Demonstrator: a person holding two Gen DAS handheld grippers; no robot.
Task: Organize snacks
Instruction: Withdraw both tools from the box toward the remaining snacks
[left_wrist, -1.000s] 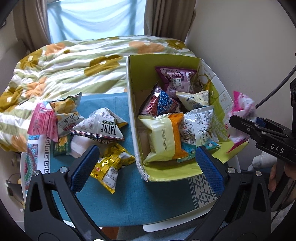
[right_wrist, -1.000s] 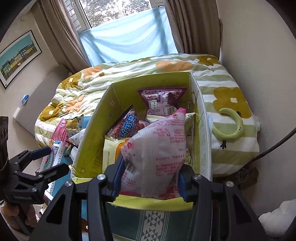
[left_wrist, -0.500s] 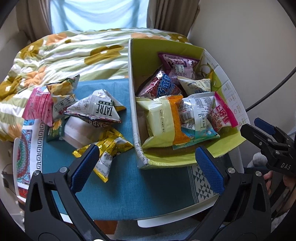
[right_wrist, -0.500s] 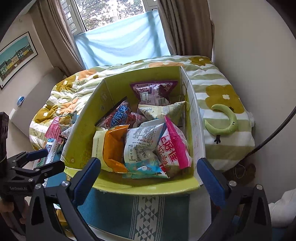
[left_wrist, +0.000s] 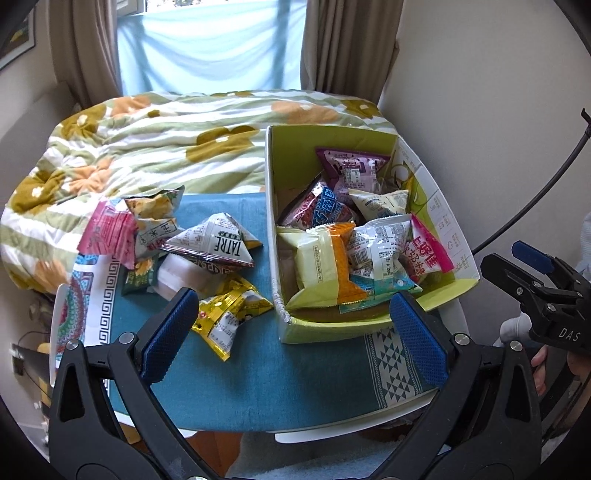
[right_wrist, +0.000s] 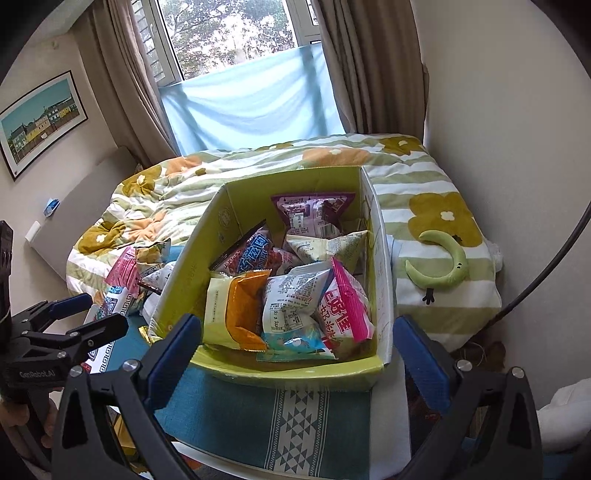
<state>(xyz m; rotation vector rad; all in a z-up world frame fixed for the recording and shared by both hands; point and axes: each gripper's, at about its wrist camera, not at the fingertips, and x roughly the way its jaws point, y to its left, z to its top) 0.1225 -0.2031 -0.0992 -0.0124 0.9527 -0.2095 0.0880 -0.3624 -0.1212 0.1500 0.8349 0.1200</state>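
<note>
Nearest the viewer, the right gripper (right_wrist: 295, 339) is hanging over the near end of a green cardboard box (right_wrist: 295, 373), its jaws spread wide with nothing between them; they have just been opening, and the pink packet (right_wrist: 347, 302) is now lying inside the box at its near right corner, leaning on the other snacks. The left gripper (left_wrist: 291, 332) is likewise gaping empty above the teal cloth (left_wrist: 266, 376), probably readying for the next pick. Just beyond it a yellow packet (left_wrist: 229, 317) is lying on the cloth, near the box's left wall. Farther left, a white triangular packet (left_wrist: 218, 243) and a pink-and-yellow heap of snacks (left_wrist: 133, 229) are waiting outside the box, seemingly yet to be sorted. Inside the box, toward its far wall, a purple packet (right_wrist: 314, 214) is standing propped. Beyond everything, a flowered quilt (left_wrist: 147, 147) is covering a bed beneath a window.
</note>
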